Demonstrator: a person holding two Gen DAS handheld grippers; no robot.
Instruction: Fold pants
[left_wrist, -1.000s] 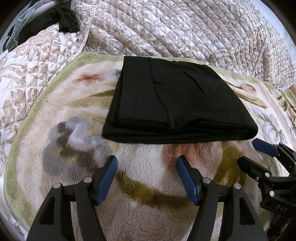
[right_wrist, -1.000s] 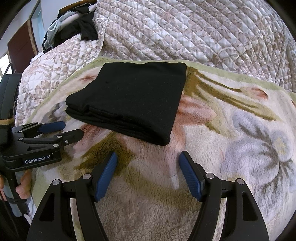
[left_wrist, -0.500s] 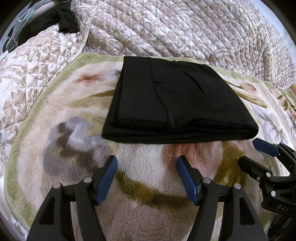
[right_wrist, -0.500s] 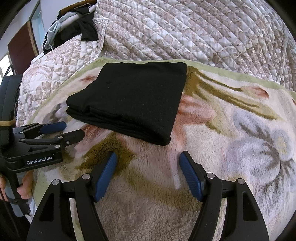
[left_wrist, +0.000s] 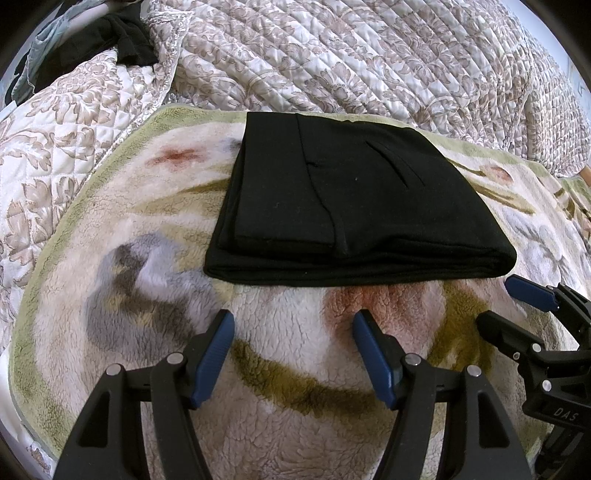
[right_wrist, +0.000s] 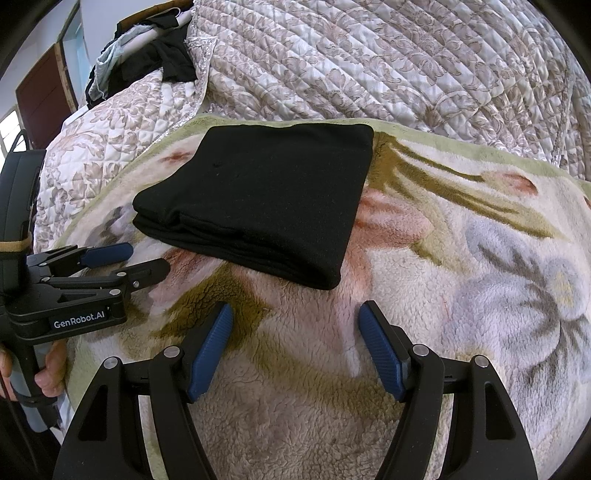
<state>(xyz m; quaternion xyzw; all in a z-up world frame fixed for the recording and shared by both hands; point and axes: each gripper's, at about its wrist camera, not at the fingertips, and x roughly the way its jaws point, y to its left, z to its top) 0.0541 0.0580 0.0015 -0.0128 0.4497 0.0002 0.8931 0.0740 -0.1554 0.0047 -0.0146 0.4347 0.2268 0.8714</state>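
Fingers: both pairs spread wide, nothing between them. Left gripper (left_wrist: 293, 326) and right gripper (right_wrist: 295, 317) hover over bare fleece blanket (left_wrist: 280, 413), blue pads clear of cloth.
Pants: black pants (left_wrist: 354, 206) lie as a compact folded stack on the blanket, toward its far edge, quilted bedspread (left_wrist: 369, 59) just behind.
Key relation: stack sits straight ahead of left gripper, near, not touching; long axis runs left-right across that view. From right-wrist view the pants (right_wrist: 266, 199) lie ahead and to the left, nearest corner just beyond the pads.
Nearer hand: left looks more squarely lined up w/ the thick folded edge; right faces a corner.
Other gripper: left gripper (right_wrist: 122, 262) seen from the right view, beside the stack's left end, apart from it.
Progress: prob. done or near done – layers look even, edges aligned.
Next: if anything, a pat or tidy.
Background: dark clothes pile (right_wrist: 147, 62) far back-left, not involved.
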